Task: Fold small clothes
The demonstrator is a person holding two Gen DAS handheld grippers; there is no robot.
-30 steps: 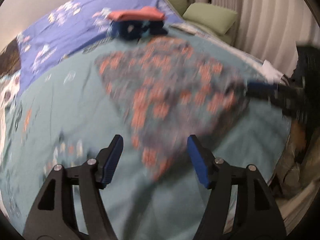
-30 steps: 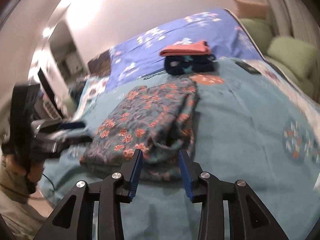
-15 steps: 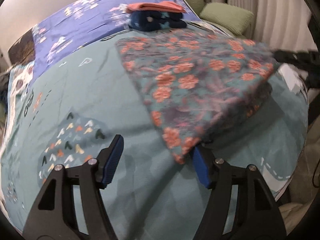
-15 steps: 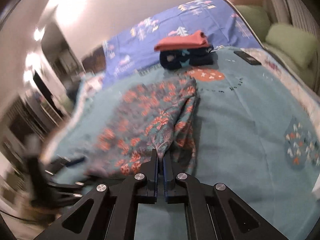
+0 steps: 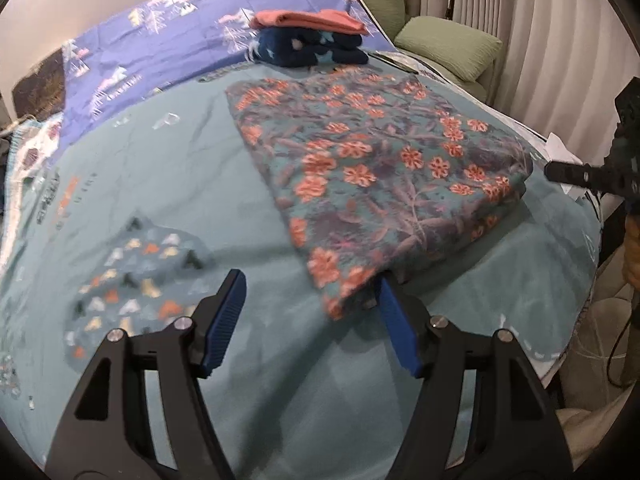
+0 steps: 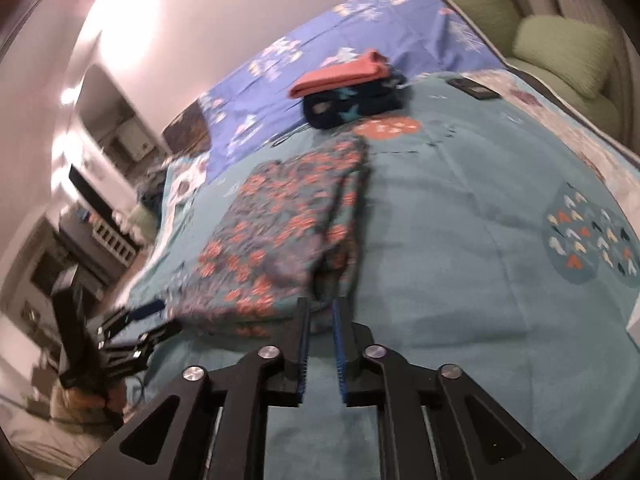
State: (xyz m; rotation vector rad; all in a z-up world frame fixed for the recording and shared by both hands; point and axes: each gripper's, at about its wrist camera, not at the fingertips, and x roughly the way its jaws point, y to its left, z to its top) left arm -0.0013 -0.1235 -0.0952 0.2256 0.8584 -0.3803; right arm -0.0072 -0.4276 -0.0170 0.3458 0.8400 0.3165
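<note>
while the folded teal garment with orange flowers [image 5: 372,176] lies on the teal bedspread [image 5: 160,184], the left tongs [image 5: 312,316] gape wide, one pad touching its corner. the right tongs [image 6: 320,340], narrowly parted, hold nothing.

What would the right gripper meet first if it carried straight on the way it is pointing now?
Most likely the floral garment: its near folded edge lies just beyond the tips of the right gripper, whose jaws stand slightly apart with nothing between them. Depth is uncertain, so it may already touch.
</note>
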